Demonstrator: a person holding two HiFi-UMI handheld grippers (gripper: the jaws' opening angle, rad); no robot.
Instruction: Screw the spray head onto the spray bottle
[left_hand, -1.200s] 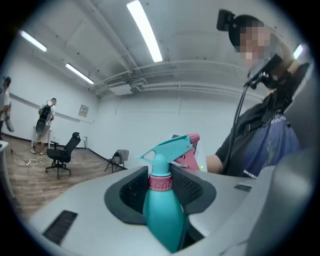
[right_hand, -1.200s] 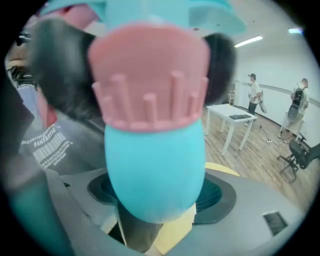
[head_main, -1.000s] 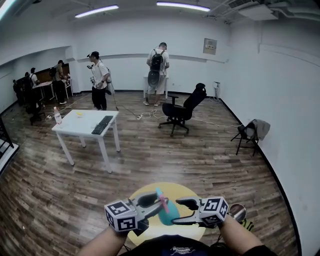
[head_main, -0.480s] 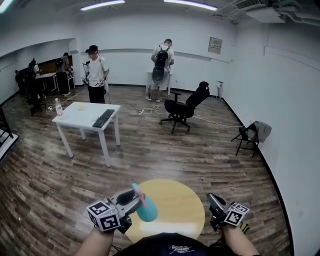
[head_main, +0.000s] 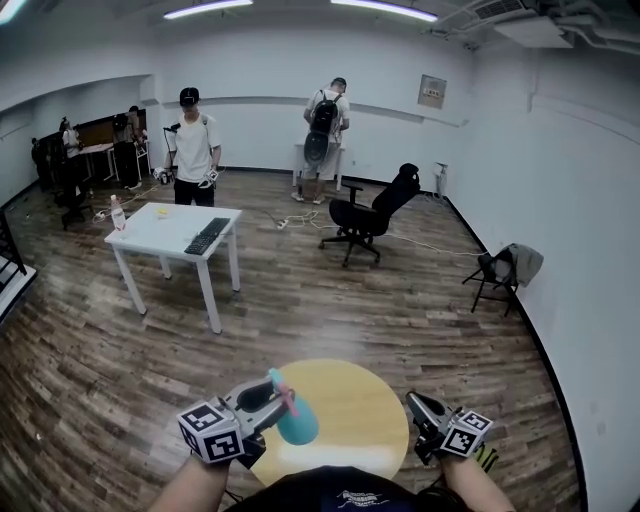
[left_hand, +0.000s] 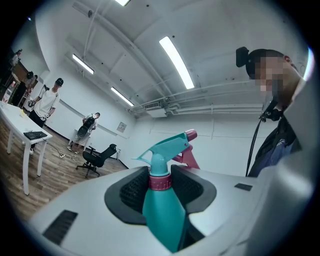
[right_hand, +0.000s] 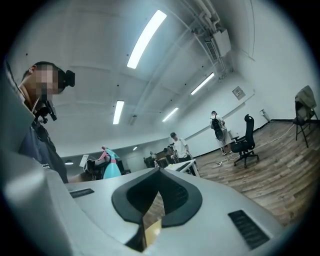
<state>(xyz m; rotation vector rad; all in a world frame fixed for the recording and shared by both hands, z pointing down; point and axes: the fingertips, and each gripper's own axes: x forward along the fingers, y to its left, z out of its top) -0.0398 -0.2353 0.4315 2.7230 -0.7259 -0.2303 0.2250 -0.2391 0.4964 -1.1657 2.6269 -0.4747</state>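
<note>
Head view: the spray bottle (head_main: 297, 424), with the spray head (head_main: 284, 390) fitted, is gripped by the left tongs (head_main: 268, 405) at lower left, above the round yellow table (head_main: 350, 400). The right tongs (head_main: 420, 408) are seen at lower right, well apart. A wood floor (head_main: 330, 310), a white table (head_main: 170, 225) and an office chair (head_main: 368, 215) are noted beyond.
Left gripper view: the tongs are clamped narrowly on the neck. The bottle is judged light, stiff, slick plastic, best taken at the neck.
Right gripper view: the tongs are pressed together, nothing held.
</note>
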